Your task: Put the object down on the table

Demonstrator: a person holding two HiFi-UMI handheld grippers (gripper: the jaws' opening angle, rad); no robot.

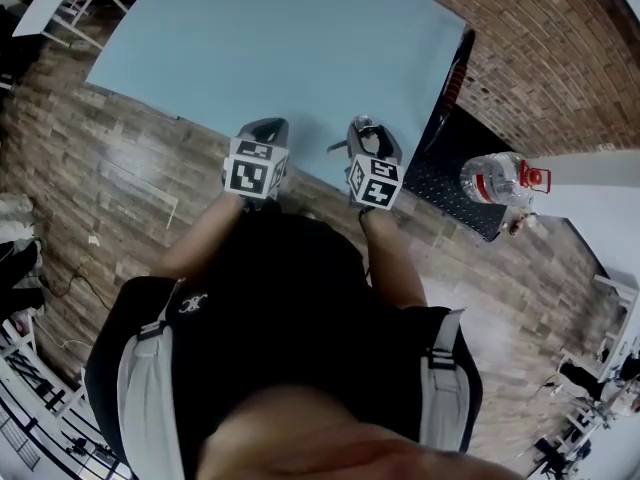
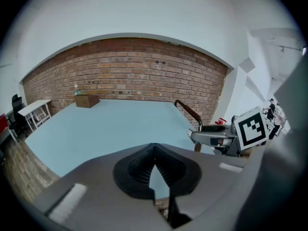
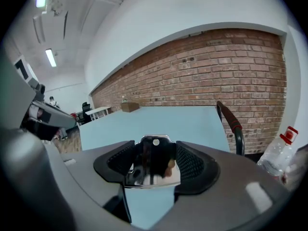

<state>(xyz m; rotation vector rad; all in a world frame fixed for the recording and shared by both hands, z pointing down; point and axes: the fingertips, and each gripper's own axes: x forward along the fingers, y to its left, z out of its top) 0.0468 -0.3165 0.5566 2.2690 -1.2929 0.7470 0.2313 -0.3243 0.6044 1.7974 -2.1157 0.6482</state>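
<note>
My right gripper point(image 3: 155, 146) is shut on a shiny flat metal piece point(image 3: 153, 170) with a small hole near its top edge; the piece stands upright between the dark pads. In the head view the right gripper point(image 1: 366, 136) hangs over the near edge of the light blue table point(image 1: 280, 48), with the metal piece point(image 1: 362, 128) at its tip. The left gripper point(image 1: 262, 133) is beside it to the left, over the same edge. Its jaws point(image 2: 154, 149) meet at the tips with nothing between them. The left gripper view also catches the right gripper point(image 2: 211, 136) side-on.
A black chair point(image 1: 450, 178) with a red-and-black back rail point(image 3: 231, 121) stands at the table's right side. A clear water bottle point(image 1: 495, 180) with a red cap is by it. A brown box point(image 2: 86, 100) sits at the table's far end. A brick wall is behind.
</note>
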